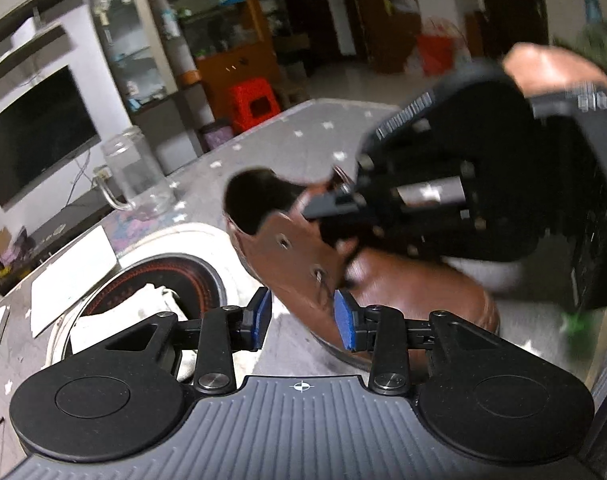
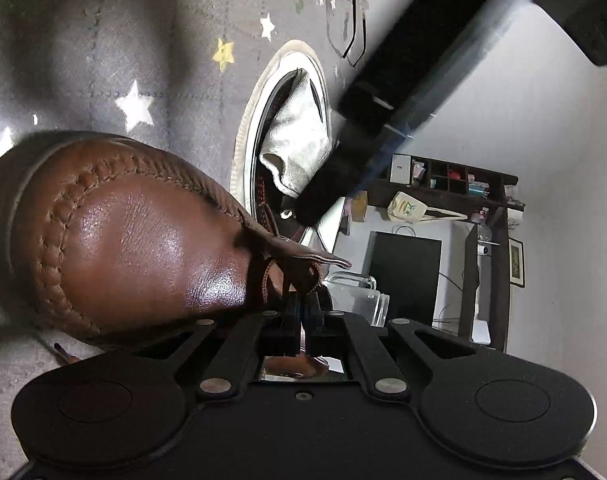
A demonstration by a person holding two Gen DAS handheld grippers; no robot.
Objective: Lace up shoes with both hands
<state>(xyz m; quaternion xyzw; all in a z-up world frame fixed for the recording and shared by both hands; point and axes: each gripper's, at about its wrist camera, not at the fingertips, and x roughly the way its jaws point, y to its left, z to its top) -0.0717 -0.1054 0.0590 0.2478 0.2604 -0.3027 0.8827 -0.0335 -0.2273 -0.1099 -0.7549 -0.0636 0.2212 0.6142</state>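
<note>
A brown leather shoe (image 1: 303, 256) lies on the grey star-patterned cloth, its opening toward the far side. It fills the left of the right wrist view (image 2: 135, 240). My left gripper (image 1: 303, 320) is open, its blue pads (image 1: 345, 322) just in front of the shoe's eyelet flap (image 1: 299, 248). My right gripper (image 1: 327, 200) reaches in from the right over the shoe's tongue area. In the right wrist view it (image 2: 302, 320) is shut on something thin and brown at the shoe's throat, apparently the lace; the lace itself is mostly hidden.
A round induction cooker (image 1: 167, 276) with a white cloth (image 2: 299, 140) on it sits left of the shoe. A glass mug (image 1: 135, 172) stands behind it. White papers (image 1: 71, 276) lie at the left. A TV (image 1: 31, 140) is beyond the table.
</note>
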